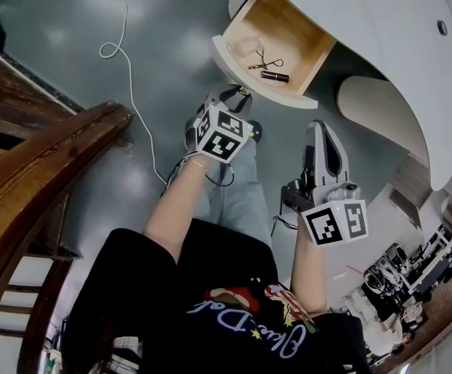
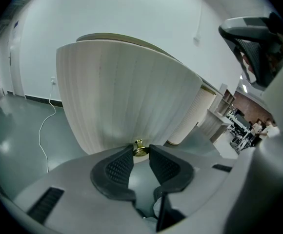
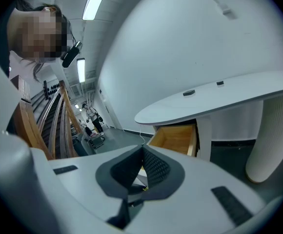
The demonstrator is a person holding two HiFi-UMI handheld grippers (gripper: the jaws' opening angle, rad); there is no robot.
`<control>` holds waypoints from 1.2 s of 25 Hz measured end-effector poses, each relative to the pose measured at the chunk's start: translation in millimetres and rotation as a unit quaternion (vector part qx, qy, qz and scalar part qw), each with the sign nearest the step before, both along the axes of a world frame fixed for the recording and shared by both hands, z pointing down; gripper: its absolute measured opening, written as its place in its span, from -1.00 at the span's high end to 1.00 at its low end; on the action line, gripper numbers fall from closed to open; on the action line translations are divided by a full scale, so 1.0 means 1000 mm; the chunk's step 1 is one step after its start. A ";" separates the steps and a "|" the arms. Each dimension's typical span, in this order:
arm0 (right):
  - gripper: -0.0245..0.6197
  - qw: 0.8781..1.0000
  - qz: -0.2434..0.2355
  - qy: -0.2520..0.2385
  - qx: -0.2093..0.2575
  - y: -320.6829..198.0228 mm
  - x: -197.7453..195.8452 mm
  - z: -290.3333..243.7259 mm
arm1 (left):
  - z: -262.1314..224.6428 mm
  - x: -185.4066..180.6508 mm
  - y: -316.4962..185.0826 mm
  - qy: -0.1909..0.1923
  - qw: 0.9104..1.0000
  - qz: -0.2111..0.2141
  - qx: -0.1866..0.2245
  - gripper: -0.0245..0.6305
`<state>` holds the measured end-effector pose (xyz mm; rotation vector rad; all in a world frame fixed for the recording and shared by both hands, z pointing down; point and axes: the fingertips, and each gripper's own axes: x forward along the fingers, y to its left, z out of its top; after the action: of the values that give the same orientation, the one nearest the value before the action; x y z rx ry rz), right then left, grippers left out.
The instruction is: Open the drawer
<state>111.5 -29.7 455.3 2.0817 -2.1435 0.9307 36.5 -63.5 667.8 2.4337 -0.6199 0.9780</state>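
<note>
The drawer [image 1: 288,26] stands pulled out from under the white worktop [image 1: 382,22], its pale wooden inside open to the head view, with a small dark cylinder [image 1: 275,76] and a thin wire-like piece [image 1: 265,61] lying near its curved white front. At the middle of that ribbed front sits a small brass knob [image 2: 140,148], and the left tongs [image 2: 140,152] are clamped on it, one dark pad on each side. The right tongs [image 3: 142,150] are held off to the side, well apart from the drawer, pads closed together with nothing between them. A white cable [image 1: 125,53] trails over the grey floor [image 1: 70,22], and a wooden handrail [image 1: 39,170] runs along the left.
</note>
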 end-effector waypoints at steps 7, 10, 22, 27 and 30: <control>0.93 1.000 0.006 0.003 -0.005 -0.001 -0.002 0.001 | 0.001 0.001 0.000 0.004 1.000 0.010 -0.001 0.63; 0.93 1.000 0.007 0.003 -0.006 -0.003 -0.004 0.001 | 0.001 0.000 0.000 0.006 1.000 0.013 -0.001 0.63; 0.93 1.000 0.003 0.001 -0.006 -0.008 -0.005 0.002 | 0.001 0.001 0.000 0.006 1.000 0.020 -0.002 0.63; 0.93 1.000 -0.001 0.004 -0.004 -0.003 -0.001 -0.002 | 0.002 0.000 0.001 0.002 1.000 0.012 -0.017 0.63; 0.93 1.000 -0.001 0.002 -0.003 0.001 0.000 -0.005 | 0.002 0.000 0.001 -0.002 1.000 0.013 -0.026 0.63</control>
<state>111.1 -28.7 449.8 2.0755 -2.1386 0.9297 36.5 -62.1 670.1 2.4013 -0.5592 0.9962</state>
